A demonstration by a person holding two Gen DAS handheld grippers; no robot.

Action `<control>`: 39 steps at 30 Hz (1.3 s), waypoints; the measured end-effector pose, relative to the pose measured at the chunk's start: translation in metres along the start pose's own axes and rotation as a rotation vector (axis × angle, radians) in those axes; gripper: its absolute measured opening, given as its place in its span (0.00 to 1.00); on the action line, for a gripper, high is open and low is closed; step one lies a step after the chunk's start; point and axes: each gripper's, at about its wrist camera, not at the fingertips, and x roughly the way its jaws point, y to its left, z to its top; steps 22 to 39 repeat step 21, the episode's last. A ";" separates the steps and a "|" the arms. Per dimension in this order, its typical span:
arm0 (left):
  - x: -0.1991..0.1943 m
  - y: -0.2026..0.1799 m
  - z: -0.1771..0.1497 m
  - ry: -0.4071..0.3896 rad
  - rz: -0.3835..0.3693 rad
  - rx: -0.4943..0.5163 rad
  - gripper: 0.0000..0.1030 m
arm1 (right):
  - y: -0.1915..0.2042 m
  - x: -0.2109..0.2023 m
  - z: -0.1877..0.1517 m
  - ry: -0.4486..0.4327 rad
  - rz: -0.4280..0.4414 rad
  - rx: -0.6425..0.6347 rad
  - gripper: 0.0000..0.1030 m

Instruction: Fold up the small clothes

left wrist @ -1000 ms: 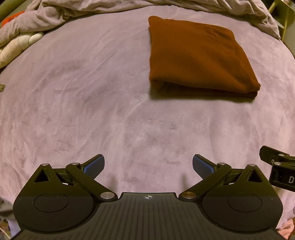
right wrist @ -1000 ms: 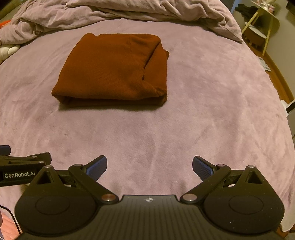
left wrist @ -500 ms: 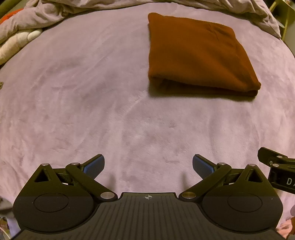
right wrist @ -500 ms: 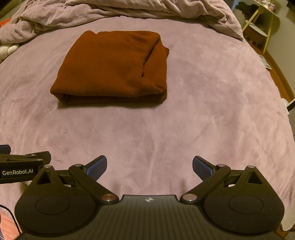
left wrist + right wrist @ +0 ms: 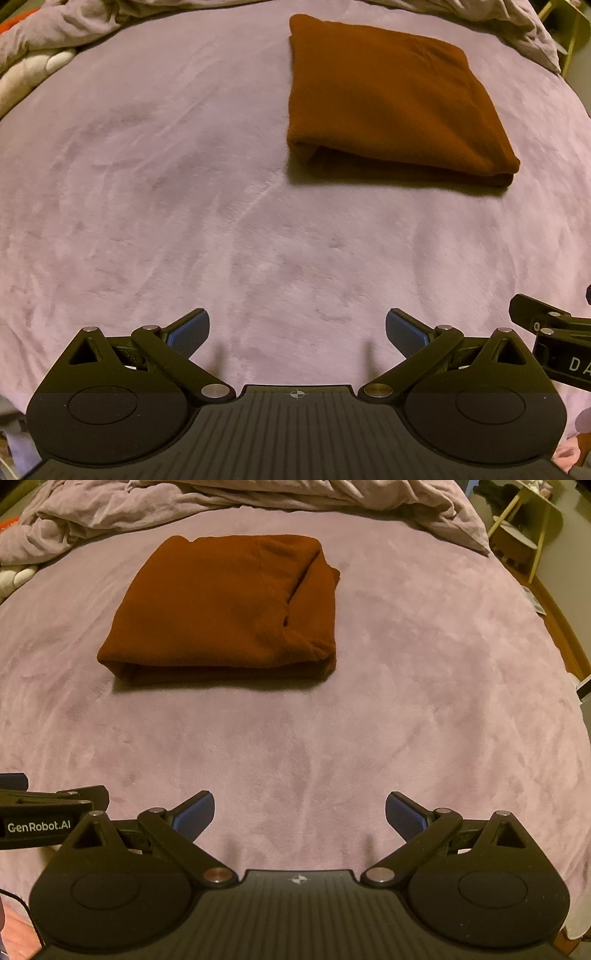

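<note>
Mauve bedspread, rumpled duvet behind (dim light).

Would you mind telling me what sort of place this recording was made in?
Most likely a bedroom: the folded brown garment lies on a bed's plush mauve cover, a rumpled duvet is bunched at the far edge, and a small side table stands beside it.

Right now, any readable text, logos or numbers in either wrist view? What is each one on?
"GenRobot.AI": white print on the side of the left gripper, seen at the right wrist view's left edge.
"DA": cut off by the frame, white letters on the side of the right gripper, left wrist view.
Nothing readable on the folded brown garment or the purple blanket.
</note>
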 end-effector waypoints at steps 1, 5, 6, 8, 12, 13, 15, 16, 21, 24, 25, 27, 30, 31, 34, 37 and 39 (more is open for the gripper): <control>0.001 0.000 0.000 0.001 -0.001 0.001 1.00 | 0.000 0.001 0.000 0.001 0.001 0.001 0.96; 0.004 -0.002 -0.002 0.007 -0.007 0.006 1.00 | -0.001 0.004 -0.001 0.007 -0.003 0.002 0.96; 0.005 -0.003 -0.002 0.010 -0.005 0.009 1.00 | -0.001 0.004 -0.001 0.007 -0.003 0.002 0.96; 0.006 -0.003 -0.002 0.016 -0.007 0.010 1.00 | -0.001 0.004 -0.001 0.008 -0.003 0.002 0.96; 0.006 -0.003 -0.003 0.023 -0.022 0.002 1.00 | -0.001 0.004 -0.002 0.010 -0.004 0.003 0.96; 0.005 -0.003 -0.002 0.019 -0.021 0.004 1.00 | -0.001 0.004 -0.002 0.009 -0.003 0.002 0.96; 0.004 -0.004 -0.003 0.007 -0.010 0.011 1.00 | -0.001 0.004 -0.002 0.009 -0.005 0.002 0.96; 0.003 -0.004 -0.003 0.003 -0.005 0.015 1.00 | -0.001 0.004 -0.002 0.007 -0.004 0.002 0.96; 0.000 -0.006 -0.004 -0.012 -0.004 0.019 1.00 | -0.002 0.004 -0.003 0.007 -0.002 0.004 0.96; 0.000 -0.006 -0.004 -0.012 -0.004 0.019 1.00 | -0.002 0.004 -0.003 0.007 -0.002 0.004 0.96; 0.000 -0.006 -0.004 -0.012 -0.004 0.019 1.00 | -0.002 0.004 -0.003 0.007 -0.002 0.004 0.96; 0.000 -0.006 -0.004 -0.012 -0.004 0.019 1.00 | -0.002 0.004 -0.003 0.007 -0.002 0.004 0.96; 0.000 -0.006 -0.004 -0.012 -0.004 0.019 1.00 | -0.002 0.004 -0.003 0.007 -0.002 0.004 0.96; 0.000 -0.006 -0.004 -0.012 -0.004 0.019 1.00 | -0.002 0.004 -0.003 0.007 -0.002 0.004 0.96; 0.000 -0.006 -0.004 -0.012 -0.004 0.019 1.00 | -0.002 0.004 -0.003 0.007 -0.002 0.004 0.96; 0.000 -0.006 -0.004 -0.012 -0.004 0.019 1.00 | -0.002 0.004 -0.003 0.007 -0.002 0.004 0.96; 0.000 -0.006 -0.004 -0.012 -0.004 0.019 1.00 | -0.002 0.004 -0.003 0.007 -0.002 0.004 0.96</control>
